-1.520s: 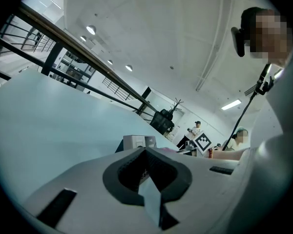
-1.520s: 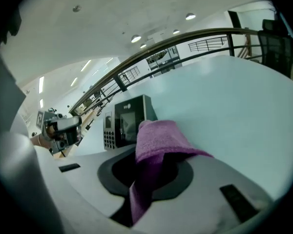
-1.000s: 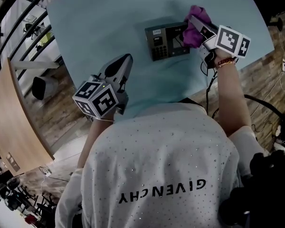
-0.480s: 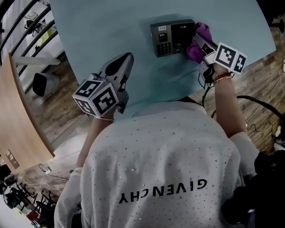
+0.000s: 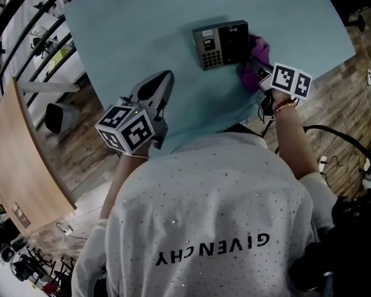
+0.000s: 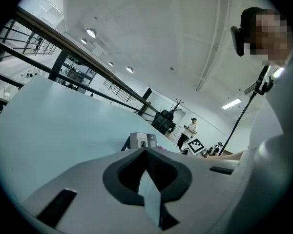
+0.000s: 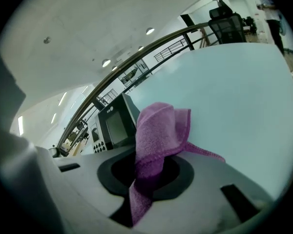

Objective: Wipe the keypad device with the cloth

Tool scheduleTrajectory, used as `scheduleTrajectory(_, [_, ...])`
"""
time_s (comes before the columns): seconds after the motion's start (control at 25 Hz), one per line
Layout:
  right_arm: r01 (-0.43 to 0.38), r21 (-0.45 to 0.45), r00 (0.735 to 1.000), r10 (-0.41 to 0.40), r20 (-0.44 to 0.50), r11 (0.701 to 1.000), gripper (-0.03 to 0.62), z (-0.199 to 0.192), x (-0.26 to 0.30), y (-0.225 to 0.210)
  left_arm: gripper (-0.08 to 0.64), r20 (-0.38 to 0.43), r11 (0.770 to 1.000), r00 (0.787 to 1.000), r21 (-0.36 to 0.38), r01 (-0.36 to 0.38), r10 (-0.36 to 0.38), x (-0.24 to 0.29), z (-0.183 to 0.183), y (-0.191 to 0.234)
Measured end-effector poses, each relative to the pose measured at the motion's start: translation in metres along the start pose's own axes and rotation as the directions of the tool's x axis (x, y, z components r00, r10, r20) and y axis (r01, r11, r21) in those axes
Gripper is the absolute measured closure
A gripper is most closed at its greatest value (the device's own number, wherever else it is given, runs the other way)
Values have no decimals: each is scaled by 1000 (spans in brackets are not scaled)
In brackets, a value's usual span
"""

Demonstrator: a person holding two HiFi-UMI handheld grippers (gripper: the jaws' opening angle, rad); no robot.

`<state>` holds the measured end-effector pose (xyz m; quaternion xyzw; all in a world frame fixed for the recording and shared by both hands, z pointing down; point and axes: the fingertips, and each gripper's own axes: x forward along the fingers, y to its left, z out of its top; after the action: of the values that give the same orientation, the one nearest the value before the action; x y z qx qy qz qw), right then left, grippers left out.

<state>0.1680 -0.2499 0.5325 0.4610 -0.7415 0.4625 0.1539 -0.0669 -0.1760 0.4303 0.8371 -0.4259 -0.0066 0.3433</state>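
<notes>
The keypad device [image 5: 221, 44] lies flat on the pale teal table [image 5: 142, 36], toward the far side, with its keys on the left half and a dark screen on the right half.

Going from the left, I see a wooden panel [image 5: 18, 153] standing next to the table and a black railing [image 5: 31, 36] behind it. Then comes my left gripper [image 5: 166, 78], near the close edge of the table and well apart from the device. In the left gripper view its jaws are together at the tips, and nothing is between them.

Further right is the device, and just beside its right edge sits the purple cloth [image 5: 255, 57]. I cannot tell if the cloth touches the casing. My right gripper [image 5: 260, 76] comes in from the right, and its jaws are clamped on the cloth. In the right gripper view the fabric is bunched up above the jaws, one corner lies on the table, and one end hangs down between them.

At the far right, a black cable [image 5: 340, 135] lies on the wooden floor [image 5: 334, 85].
</notes>
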Motion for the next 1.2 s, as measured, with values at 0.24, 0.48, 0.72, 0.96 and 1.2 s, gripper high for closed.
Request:
scheduleTrajectory(0.24, [-6, -98, 1000, 6, 0, 995, 540, 35, -18, 14, 560, 42, 1000, 999, -15, -22, 22, -18, -2, 1])
scheduleTrajectory(0.48, [-68, -406, 945, 189, 267, 911, 538, 176, -42, 111, 560, 91, 996, 993, -45, -74, 78, -40, -3, 9])
scheduleTrajectory(0.72, [-126, -407, 913, 267, 309, 905, 540, 203, -1, 145, 560, 112, 991, 986, -60, -118, 124, -56, -2, 10])
scheduleTrajectory(0.96, [-5, -529, 994, 60, 87, 849, 540, 132, 44, 111, 559, 99, 987, 983, -69, -147, 154, -66, -10, 20])
scheduleTrajectory(1.2, [-26, -465, 992, 80, 97, 885, 540, 115, 51, 124, 560, 82, 989, 987, -59, -136, 141, -70, -15, 16])
